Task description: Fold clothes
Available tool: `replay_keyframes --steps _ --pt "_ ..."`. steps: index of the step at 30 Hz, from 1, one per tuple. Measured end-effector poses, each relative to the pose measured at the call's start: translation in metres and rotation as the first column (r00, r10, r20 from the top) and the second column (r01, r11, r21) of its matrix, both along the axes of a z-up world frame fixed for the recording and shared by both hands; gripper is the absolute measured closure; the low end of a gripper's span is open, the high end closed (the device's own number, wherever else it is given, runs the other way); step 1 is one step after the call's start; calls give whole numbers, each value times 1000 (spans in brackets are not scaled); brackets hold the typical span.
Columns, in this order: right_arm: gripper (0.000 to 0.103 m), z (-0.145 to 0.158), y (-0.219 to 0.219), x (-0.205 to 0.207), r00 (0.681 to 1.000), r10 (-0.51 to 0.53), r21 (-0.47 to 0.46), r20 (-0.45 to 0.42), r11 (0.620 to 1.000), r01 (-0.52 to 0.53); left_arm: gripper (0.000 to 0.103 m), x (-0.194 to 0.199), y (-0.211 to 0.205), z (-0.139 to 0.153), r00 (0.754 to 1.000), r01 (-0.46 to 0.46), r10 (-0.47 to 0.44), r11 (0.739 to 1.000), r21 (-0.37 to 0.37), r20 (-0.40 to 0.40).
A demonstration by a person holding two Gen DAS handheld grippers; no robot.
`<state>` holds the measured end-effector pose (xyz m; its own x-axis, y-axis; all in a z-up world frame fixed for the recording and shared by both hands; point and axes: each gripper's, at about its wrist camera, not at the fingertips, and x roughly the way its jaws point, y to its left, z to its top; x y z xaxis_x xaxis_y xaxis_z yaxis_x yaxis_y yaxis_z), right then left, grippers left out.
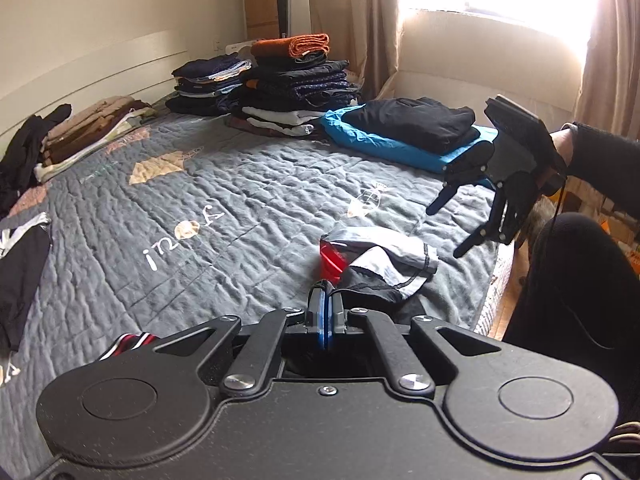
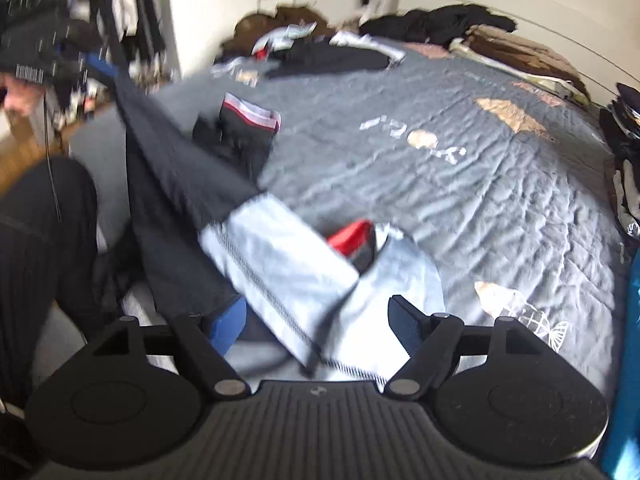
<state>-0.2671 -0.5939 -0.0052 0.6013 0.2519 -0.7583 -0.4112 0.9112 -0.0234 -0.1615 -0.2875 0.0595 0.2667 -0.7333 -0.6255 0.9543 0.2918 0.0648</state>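
A black, light grey and red garment [image 1: 380,260] lies crumpled near the front right edge of the grey quilted bed [image 1: 240,200]. My left gripper [image 1: 322,312] is shut on the garment's black edge. In the right wrist view the same garment [image 2: 288,264] stretches taut from my left gripper [image 2: 102,66] at upper left down toward my right gripper [image 2: 320,316], which is open just above its grey part. The right gripper also shows in the left wrist view [image 1: 448,228], open and hovering to the right of the garment.
Folded stacks [image 1: 296,80] stand at the bed's far side, with a black and blue pile [image 1: 408,132] beside them and tan clothes [image 1: 92,124] at left. Black shorts with a red-white waistband [image 2: 244,128] and loose clothes [image 2: 328,52] lie on the bed. My leg [image 1: 568,280] is at the bed's edge.
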Motion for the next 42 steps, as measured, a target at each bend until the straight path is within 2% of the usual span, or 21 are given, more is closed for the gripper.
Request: replay_keyframes --steps 3,6,8,11,13,15,23,28,30,32,33,34,35,36,38,42 --pt "26 -21 6 -5 998 62 -91 -29 994 -64 101 -2 1 -1 1000 -3 3 1000 1 0" --pt "26 -37 7 2 997 60 -165 -43 984 -66 101 -1 0 -3 1000 -8 8 1000 2 -7" --pt "26 -43 -6 13 998 -10 -138 -69 990 0 101 -3 1 -6 1000 -9 9 1000 5 -8" --pt "26 -48 -33 29 985 -120 14 -126 992 122 101 -1 1 -8 1000 -16 16 1000 10 -16" --pt "26 -53 -46 39 965 -186 101 -187 973 207 101 -1 1 -10 1000 -20 20 1000 10 -20" --pt "26 -62 -51 48 941 -236 142 -244 951 275 101 -1 1 -12 1000 -21 21 1000 10 -23" --pt "25 -95 -44 57 887 -338 96 -316 918 384 101 1 2 -20 999 -22 23 1000 15 -35" --pt "27 -88 -48 50 874 -389 98 -293 897 432 101 2 3 -23 999 -25 26 1000 13 -41" --pt "31 -81 -43 45 886 -400 76 -235 901 427 101 2 3 -23 999 -23 24 1000 10 -40" --pt "42 -74 -39 40 900 -400 71 -172 906 416 101 1 2 -24 999 -22 22 1000 10 -40" --pt "60 -71 -39 39 901 -403 74 -161 905 418 101 1 2 -24 999 -21 22 1000 10 -41" --pt "73 -70 -39 39 899 -409 78 -157 902 424 101 1 2 -25 999 -22 22 1000 10 -42" --pt "95 -68 -40 39 895 -419 83 -150 897 434 101 1 1 -26 999 -22 23 1000 10 -43" --pt "99 -67 -40 40 894 -423 87 -149 895 438 101 1 1 -27 999 -24 24 1000 11 -44" --pt "99 -66 -41 41 893 -424 93 -151 893 440 101 2 2 -29 999 -25 25 1000 11 -46" --pt "100 -51 -48 36 879 -457 166 -136 864 475 101 4 6 -30 998 -32 32 999 7 -47"
